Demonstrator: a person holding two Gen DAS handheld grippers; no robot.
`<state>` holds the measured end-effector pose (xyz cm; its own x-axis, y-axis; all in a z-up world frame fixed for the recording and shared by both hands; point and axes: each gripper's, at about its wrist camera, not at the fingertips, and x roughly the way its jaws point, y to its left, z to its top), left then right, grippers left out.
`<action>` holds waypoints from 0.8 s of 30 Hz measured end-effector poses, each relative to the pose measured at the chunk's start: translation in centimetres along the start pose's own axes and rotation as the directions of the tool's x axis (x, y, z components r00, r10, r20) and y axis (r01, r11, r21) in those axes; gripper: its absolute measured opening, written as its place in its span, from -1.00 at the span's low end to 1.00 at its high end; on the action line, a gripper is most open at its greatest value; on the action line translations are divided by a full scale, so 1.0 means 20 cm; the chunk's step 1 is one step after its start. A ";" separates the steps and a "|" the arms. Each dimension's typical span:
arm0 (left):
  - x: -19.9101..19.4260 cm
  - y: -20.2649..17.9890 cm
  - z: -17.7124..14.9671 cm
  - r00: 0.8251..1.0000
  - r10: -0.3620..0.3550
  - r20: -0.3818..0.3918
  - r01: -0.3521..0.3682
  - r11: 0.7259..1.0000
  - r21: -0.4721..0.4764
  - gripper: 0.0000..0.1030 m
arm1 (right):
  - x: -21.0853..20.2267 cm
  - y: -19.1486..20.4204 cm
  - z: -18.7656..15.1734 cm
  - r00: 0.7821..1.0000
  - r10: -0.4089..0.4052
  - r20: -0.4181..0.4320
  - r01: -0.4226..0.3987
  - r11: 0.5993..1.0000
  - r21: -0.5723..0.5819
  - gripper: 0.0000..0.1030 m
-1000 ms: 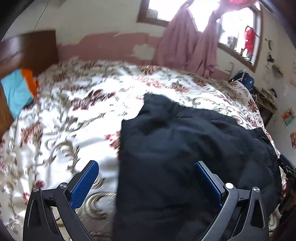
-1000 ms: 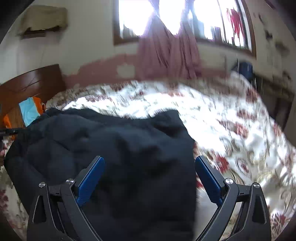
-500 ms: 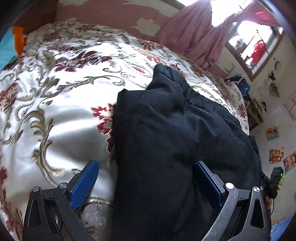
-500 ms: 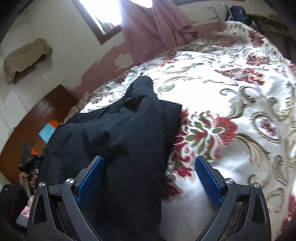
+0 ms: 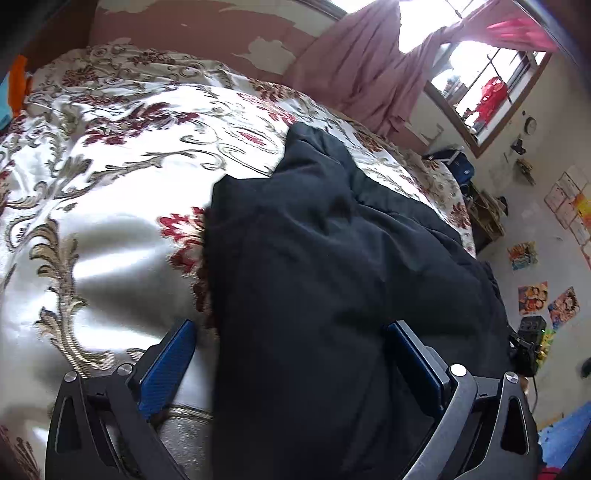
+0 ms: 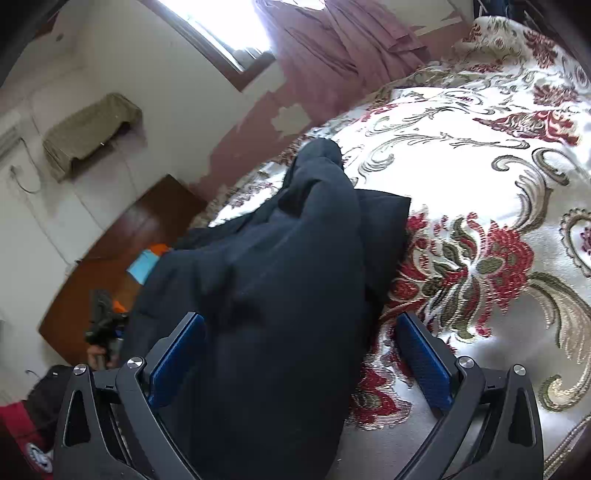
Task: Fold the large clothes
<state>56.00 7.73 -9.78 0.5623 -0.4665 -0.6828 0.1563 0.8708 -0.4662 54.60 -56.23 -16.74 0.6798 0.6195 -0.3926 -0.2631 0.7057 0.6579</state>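
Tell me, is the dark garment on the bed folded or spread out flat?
Folded, loosely. The dark garment lies doubled in bunched layers on the floral bedspread, one narrow end poking out.

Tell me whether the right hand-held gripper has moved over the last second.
Yes. The right hand-held gripper dipped toward the bedspread; the window slid to the top edge.

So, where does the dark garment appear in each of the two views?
Left wrist view: the dark garment fills the centre and lower right, on the floral bedspread.
Right wrist view: the dark garment fills the centre and lower left.
Shared landmark: the pink curtain under the window.
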 end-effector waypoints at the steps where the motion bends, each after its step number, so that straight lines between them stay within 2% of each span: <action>1: 0.01 -0.02 0.00 1.000 -0.017 -0.011 0.017 1.000 0.005 0.98 | 0.00 0.00 0.00 1.000 0.010 0.001 -0.010 1.000 -0.001 0.98; 3: 0.03 -0.05 0.01 0.998 -0.041 -0.038 0.042 0.999 0.010 0.98 | 0.02 0.01 0.00 1.000 0.017 -0.005 -0.017 1.000 -0.011 0.97; 6: 0.05 -0.08 0.02 0.997 -0.004 -0.071 0.006 1.000 0.019 0.98 | 0.03 0.03 -0.01 1.000 -0.015 -0.012 0.014 1.000 -0.024 0.89; 9: 0.06 -0.08 0.03 0.996 0.018 -0.090 -0.017 1.000 0.002 0.89 | 0.04 0.06 -0.02 0.997 -0.074 -0.007 0.074 0.997 -0.031 0.52; 10: 0.06 -0.09 0.03 0.995 0.035 -0.096 -0.036 0.999 -0.005 0.86 | 0.05 0.06 -0.02 0.997 -0.080 -0.002 0.080 0.996 -0.030 0.32; 11: 0.06 -0.09 0.03 0.994 0.044 -0.097 -0.045 0.999 -0.011 0.79 | 0.05 0.06 -0.02 0.997 -0.080 0.001 0.080 0.996 -0.026 0.15; 13: 0.06 -0.11 0.03 0.993 0.069 -0.096 -0.072 0.997 -0.034 0.65 | 0.05 0.06 -0.02 0.998 -0.071 0.000 0.071 0.997 -0.017 -0.04; 14: 0.05 -0.12 0.03 0.992 0.076 -0.096 -0.081 0.996 -0.046 0.52 | 0.05 0.07 -0.02 0.998 -0.062 -0.002 0.062 0.998 -0.011 -0.13; 17: 0.03 -0.14 0.03 0.990 0.098 -0.096 -0.104 0.993 -0.061 0.24 | 0.04 0.07 -0.03 0.999 -0.053 0.004 0.053 0.999 0.000 -0.27; 21: -0.03 -0.22 0.02 0.988 0.136 -0.076 -0.142 0.987 -0.078 -0.20 | 0.02 0.09 -0.04 0.997 -0.069 0.020 0.069 0.998 0.003 -0.34; 24: -0.08 -0.30 0.01 0.982 0.181 -0.056 -0.185 0.979 -0.081 -0.45 | 0.00 0.10 -0.05 0.996 -0.080 0.033 0.079 0.997 0.012 -0.39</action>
<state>54.28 3.35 -5.84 0.5345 -0.3096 -0.7864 -0.0165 0.9265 -0.3760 53.35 -54.37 -16.13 0.7211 0.5495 -0.4220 -0.2003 0.7484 0.6322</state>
